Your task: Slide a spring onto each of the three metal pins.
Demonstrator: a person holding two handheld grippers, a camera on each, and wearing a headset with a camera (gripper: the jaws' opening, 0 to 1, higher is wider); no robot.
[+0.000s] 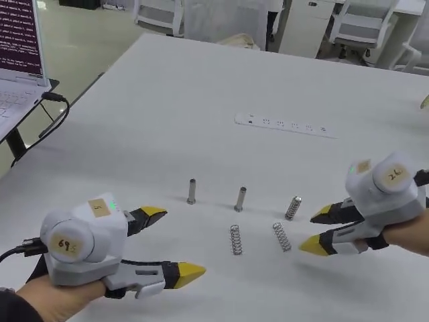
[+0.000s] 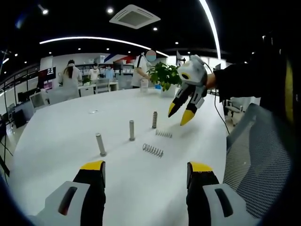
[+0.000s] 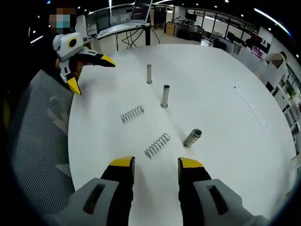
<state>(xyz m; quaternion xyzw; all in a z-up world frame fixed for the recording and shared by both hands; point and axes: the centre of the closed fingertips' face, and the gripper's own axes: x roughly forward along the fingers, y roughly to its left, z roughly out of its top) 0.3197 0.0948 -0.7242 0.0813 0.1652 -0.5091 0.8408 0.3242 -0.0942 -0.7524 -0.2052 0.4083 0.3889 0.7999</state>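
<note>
We hold L gripper (image 1: 178,241) and R gripper (image 1: 309,231) w/ jaws apart, empty; loose spring (image 1: 282,237) lies just ahead of R gripper.

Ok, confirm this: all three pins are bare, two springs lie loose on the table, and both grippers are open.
One pin is not bare: the right gripper view shows the nearest pin wearing a spring. Two pins are bare, two springs lie loose on the table, both grippers open.

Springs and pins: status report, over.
Both open, empty: left gripper, right gripper. Right pin already sprung. Two loose springs lie flat before two bare pins. Nothing in the way.
</note>
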